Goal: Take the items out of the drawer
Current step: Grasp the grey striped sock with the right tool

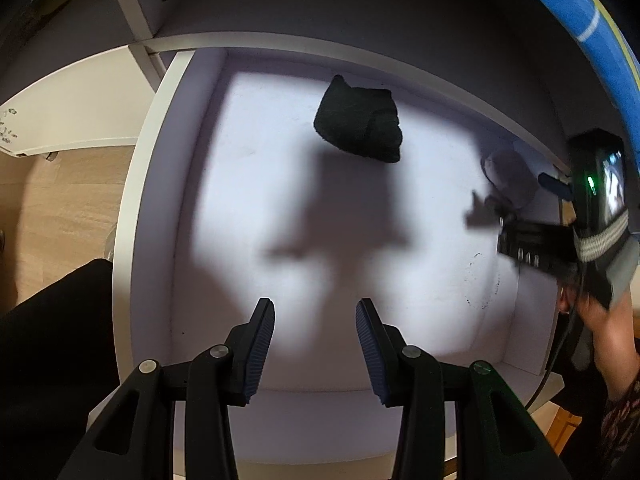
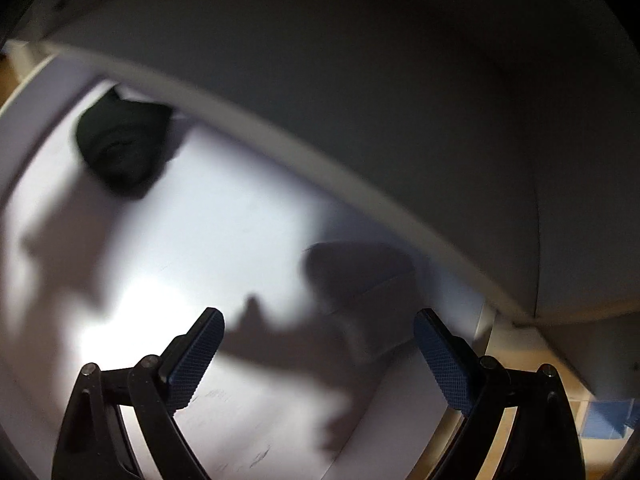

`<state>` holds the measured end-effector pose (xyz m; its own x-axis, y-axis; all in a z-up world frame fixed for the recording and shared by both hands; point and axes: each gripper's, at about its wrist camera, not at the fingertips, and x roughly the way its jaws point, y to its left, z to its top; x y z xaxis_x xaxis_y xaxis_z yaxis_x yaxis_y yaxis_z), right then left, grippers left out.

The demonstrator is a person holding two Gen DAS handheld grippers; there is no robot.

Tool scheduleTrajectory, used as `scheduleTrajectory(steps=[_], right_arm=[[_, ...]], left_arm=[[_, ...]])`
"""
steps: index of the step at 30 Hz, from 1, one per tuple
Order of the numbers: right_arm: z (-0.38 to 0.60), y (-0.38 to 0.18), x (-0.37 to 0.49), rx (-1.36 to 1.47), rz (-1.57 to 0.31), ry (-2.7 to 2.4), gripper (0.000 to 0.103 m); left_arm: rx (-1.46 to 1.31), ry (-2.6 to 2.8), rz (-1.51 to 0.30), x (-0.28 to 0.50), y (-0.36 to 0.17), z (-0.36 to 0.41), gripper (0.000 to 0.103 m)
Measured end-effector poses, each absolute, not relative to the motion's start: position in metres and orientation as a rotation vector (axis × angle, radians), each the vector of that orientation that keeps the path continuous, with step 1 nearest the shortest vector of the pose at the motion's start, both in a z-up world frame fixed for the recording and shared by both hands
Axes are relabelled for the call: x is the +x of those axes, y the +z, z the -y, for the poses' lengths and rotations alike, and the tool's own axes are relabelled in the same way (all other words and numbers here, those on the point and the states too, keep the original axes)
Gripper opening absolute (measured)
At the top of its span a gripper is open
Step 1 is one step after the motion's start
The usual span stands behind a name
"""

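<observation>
Left wrist view: you're looking nearly straight down into the open white drawer [image 1: 144, 184], and two items are still inside. A dark green rolled fabric bundle [image 1: 360, 124], probably socks or a small cloth, lies near the back wall, left of centre. A grey soft rounded item [image 1: 510, 178], blurred and in shadow, sits in the back right corner, partly tucked under the cabinet edge.

Your left gripper [image 1: 315, 344] hangs over the front half of the drawer with its fingers set narrow but parted, nothing between them, touching nothing.

Your right gripper [image 2: 318, 356] is over the right side of the drawer; in the right wrist view its fingers stand wide apart and empty. The grey item [image 2: 360, 276] lies just ahead of them, between the fingertips' lines but not yet inside the gap. The green bundle [image 2: 124, 148] is well off to the upper left in that view.

Progress, as I read it: drawer open, neither visible item lifted or gripped. I can't tell whether anything has already gone out; no removed items are in view. Likely current step is the approach on the grey item with the right hand. Left to do: close on it, lift it clear of the cabinet edge, then the green bundle, which the left gripper is nearer to.
</observation>
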<state>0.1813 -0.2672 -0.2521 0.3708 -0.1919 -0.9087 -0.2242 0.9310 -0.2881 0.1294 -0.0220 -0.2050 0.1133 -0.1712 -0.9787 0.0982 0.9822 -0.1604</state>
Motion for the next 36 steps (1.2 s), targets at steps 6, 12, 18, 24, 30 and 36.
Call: scheduleTrajectory(steps=[6,12,18,24,30,36], right_arm=[[0.287,-0.269,0.208,-0.334,-1.218,0.006,0.092],[0.294,-0.276,0.214,-0.378,-1.221,-0.031,0.077],[0.291,-0.273,0.2,-0.447,-1.219,-0.029,0.055],[0.273,-0.278,0.17,-0.388,-1.295,0.067,0.034],[0.256,-0.27,0.141,-0.305,-1.314,0.133,0.05],[0.262,-0.233,0.153,-0.243,-1.193,0.094,0.088]], left_arm=[[-0.06,-0.208,-1.46,0.13,-0.209,0.025,0.042],[-0.064,-0.207,-1.462,0.131,-0.209,0.024,0.042],[-0.062,-0.213,-1.449,0.129,-0.204,0.023,0.042],[-0.079,-0.209,-1.442,0.129,-0.199,0.019,0.042],[-0.104,-0.201,-1.431,0.128,-0.195,0.017,0.042],[-0.135,-0.181,-1.435,0.129,-0.194,0.009,0.042]])
